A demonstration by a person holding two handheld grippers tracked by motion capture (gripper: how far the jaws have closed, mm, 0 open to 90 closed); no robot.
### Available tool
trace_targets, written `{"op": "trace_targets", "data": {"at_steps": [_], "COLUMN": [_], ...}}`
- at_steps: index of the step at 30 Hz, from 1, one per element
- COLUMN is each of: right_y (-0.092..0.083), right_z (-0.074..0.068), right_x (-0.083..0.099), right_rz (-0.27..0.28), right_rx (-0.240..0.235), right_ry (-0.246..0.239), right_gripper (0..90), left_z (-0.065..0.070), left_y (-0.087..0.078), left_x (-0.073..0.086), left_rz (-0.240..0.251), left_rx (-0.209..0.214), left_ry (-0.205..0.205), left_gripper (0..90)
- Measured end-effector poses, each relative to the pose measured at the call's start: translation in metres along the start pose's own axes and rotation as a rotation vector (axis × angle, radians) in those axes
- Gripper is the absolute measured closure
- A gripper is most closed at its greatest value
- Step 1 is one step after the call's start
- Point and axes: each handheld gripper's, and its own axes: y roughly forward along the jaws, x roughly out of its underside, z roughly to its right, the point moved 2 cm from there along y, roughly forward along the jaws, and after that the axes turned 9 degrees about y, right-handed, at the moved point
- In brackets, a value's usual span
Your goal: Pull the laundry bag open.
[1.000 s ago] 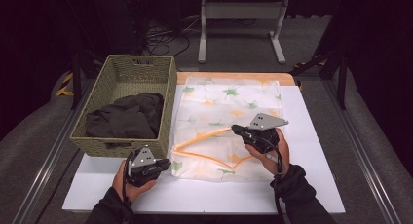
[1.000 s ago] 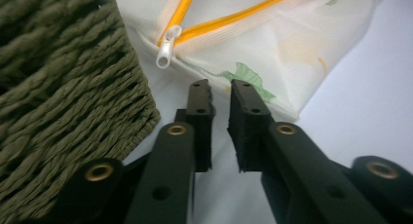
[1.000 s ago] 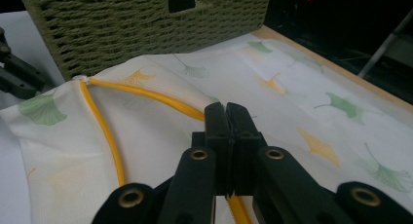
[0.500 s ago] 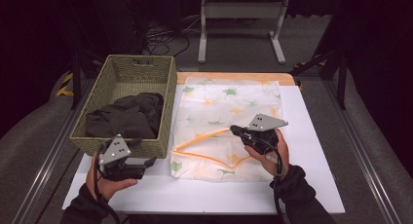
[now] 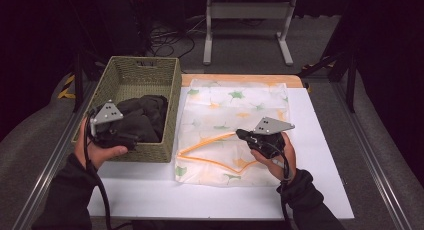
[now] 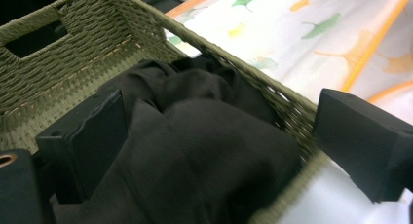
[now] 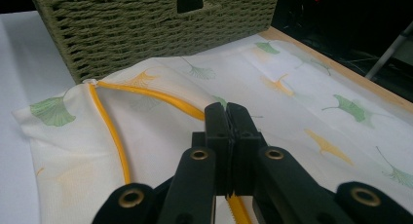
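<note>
A dark garment (image 5: 142,115) lies bunched in a woven olive basket (image 5: 140,62) at the table's left. My left gripper (image 5: 120,137) hovers over the basket's near end, open. In the left gripper view its jaws stand wide apart around the dark garment (image 6: 204,136), one over the cloth, the other out past the basket's rim (image 6: 292,107). A white mesh bag (image 5: 235,105) with leaf prints and an orange zipper (image 5: 205,142) lies flat beside the basket. My right gripper (image 5: 241,135) is shut on the bag's zipper edge (image 7: 146,95), lifting the opening slightly.
A white board (image 5: 320,140) covers the table under the bag. The basket's side wall (image 7: 146,24) stands close beyond the bag's open mouth. A metal stand (image 5: 247,20) is on the floor behind the table.
My left gripper has moved from the table's front edge up and left to the basket's near end, over the dark garment. The right gripper has held still on the zipper.
</note>
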Motion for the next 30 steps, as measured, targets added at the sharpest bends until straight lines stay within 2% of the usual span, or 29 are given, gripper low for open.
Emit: {"op": "trace_targets", "data": {"at_steps": [1,3,5,6,7,8,9,11,14,17,20,23,24,26,27,28,30], "right_y": [0.000,-0.001,-0.002,-0.002,-0.002,-0.002,-0.001,-0.001,0.001,0.003,0.004,0.005,0.006,0.007,0.008,0.008,0.009], "right_z": [0.000,-0.001,0.000,0.000,0.001,0.001,0.001,0.001,0.002,0.001,0.001,0.001,0.000,-0.001,-0.001,-0.001,-0.002], "right_x": [0.000,-0.001,-0.001,-0.001,0.000,0.000,0.000,0.001,0.002,0.004,0.005,0.006,0.007,0.008,0.009,0.009,0.009], "right_rz": [0.002,0.003,0.006,0.004,0.000,0.000,-0.004,-0.011,-0.012,-0.020,-0.026,-0.033,-0.037,-0.045,-0.048,-0.048,-0.050], "right_rx": [0.000,-0.003,-0.005,-0.010,-0.013,-0.013,-0.017,-0.020,-0.024,-0.028,-0.032,-0.034,-0.036,-0.037,-0.037,-0.037,-0.039], "right_ry": [0.001,-0.001,0.002,0.002,0.002,0.002,0.004,0.003,0.006,0.004,0.003,0.001,0.002,0.003,-0.001,-0.001,-0.001], "right_gripper": [88.9,88.9,88.8,88.8,88.9,88.9,88.8,88.8,88.8,88.8,88.8,88.8,88.8,88.8,88.8,88.8,88.8], "left_z": [-0.006,-0.014,-0.021,-0.024,-0.027,-0.027,-0.028,-0.030,-0.033,-0.036,-0.038,-0.041,-0.044,-0.047,-0.047,-0.047,-0.047], "left_y": [0.005,0.013,0.021,0.024,0.028,0.028,0.032,0.040,0.048,0.056,0.057,0.062,0.065,0.070,0.070,0.074,0.081], "left_x": [-0.002,-0.002,-0.003,-0.003,-0.003,-0.003,-0.002,-0.001,0.000,0.003,0.004,0.008,0.010,0.011,0.011,0.011,0.012], "left_rz": [-0.023,-0.049,-0.083,-0.091,-0.106,-0.106,-0.134,-0.190,-0.203,-0.218,-0.226,-0.320,-0.351,-0.382,-0.382,-0.402,-0.416], "left_rx": [-0.018,0.010,0.018,0.024,0.049,0.049,0.064,0.058,0.082,0.107,0.133,0.173,0.189,0.214,0.214,0.232,0.242], "left_ry": [0.005,-0.006,0.010,0.003,-0.008,-0.008,-0.005,0.009,0.003,-0.029,-0.039,-0.035,-0.050,-0.054,-0.054,-0.046,-0.035], "left_gripper": [6.5,6.7,6.5,6.5,6.2,4.6,4.6,4.0,4.0,3.0,2.7,2.1,1.6,0.3,0.3,0.3,0.2]}}
